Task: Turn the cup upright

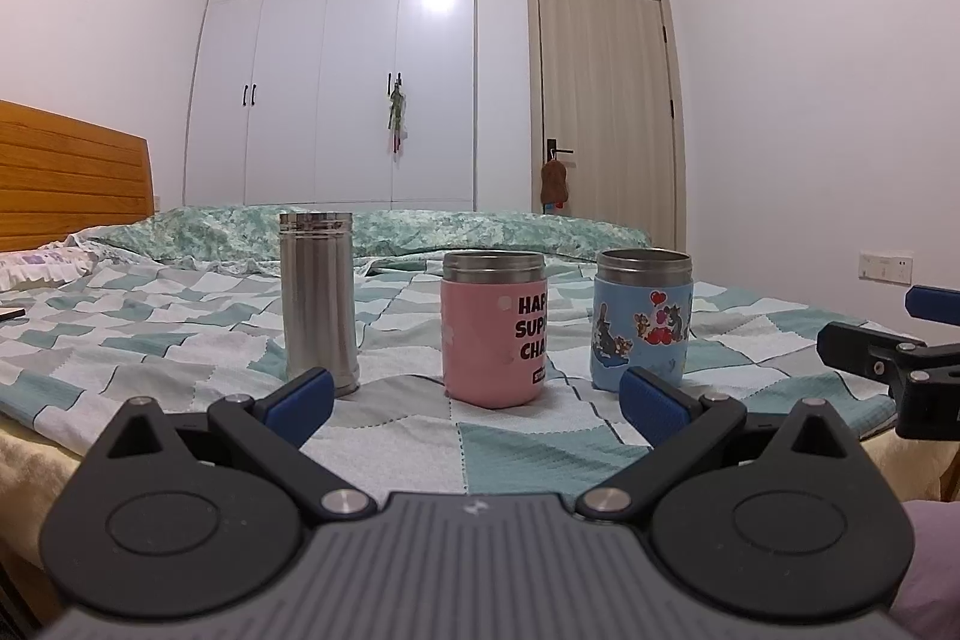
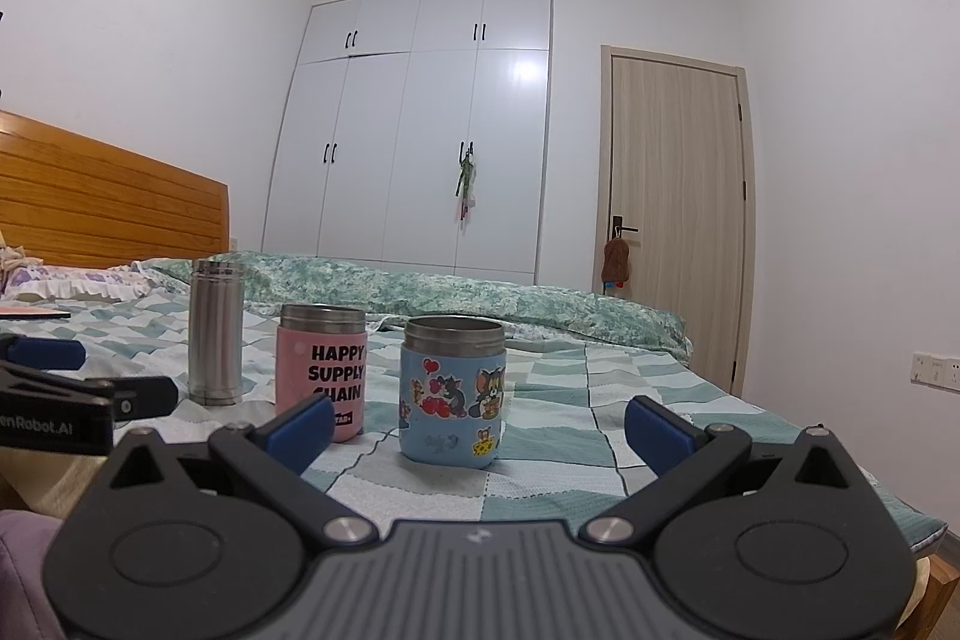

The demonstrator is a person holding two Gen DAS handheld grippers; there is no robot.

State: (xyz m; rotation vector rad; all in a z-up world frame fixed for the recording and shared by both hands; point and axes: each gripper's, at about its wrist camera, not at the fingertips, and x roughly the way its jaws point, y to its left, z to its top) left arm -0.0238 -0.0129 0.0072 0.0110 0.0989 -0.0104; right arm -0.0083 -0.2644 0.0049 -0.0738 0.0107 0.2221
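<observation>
Three cups stand upright in a row on the bed. A tall steel cup [image 1: 320, 301] is on the left, a pink cup [image 1: 493, 328] with black lettering in the middle, a blue cartoon cup [image 1: 642, 319] on the right. They also show in the right wrist view: steel cup [image 2: 216, 334], pink cup [image 2: 321, 370], blue cup [image 2: 453, 391]. My left gripper [image 1: 477, 400] is open and empty, just short of the pink cup. My right gripper [image 2: 477, 427] is open and empty, in front of the blue cup.
The bed has a checked green and white cover [image 1: 150, 334] with a rolled green quilt [image 1: 420, 226] behind the cups. A wooden headboard [image 1: 66, 166] is at the left. A white wardrobe [image 1: 336, 70] and a door [image 1: 606, 112] stand beyond.
</observation>
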